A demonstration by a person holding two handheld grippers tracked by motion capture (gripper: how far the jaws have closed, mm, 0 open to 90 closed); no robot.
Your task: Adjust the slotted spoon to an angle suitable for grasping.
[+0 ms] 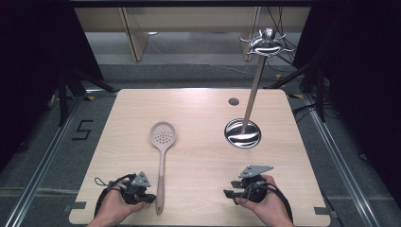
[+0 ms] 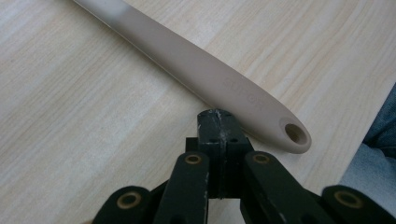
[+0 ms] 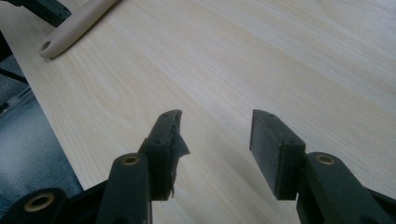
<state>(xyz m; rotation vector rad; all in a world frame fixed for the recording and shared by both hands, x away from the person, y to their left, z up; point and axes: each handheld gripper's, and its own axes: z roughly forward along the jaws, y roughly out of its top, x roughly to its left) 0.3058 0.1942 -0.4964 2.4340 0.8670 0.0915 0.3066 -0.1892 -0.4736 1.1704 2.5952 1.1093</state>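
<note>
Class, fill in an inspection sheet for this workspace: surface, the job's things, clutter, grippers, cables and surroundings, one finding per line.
Surface: light wooden table with a small round port near its far edge.
Job's things: beige slotted spoon lying flat, head away from the person, handle end beside the left gripper; steel utensil stand upright at the right, hooks bare.
Clutter: nothing seen.
Grippers: left gripper shut on nothing, tips just short of the spoon handle; right gripper open over bare wood.
Cables: black cable loops at each hand; more trail on the floor behind.
Surroundings: grey floor, metal rails, dark curtains.
</note>
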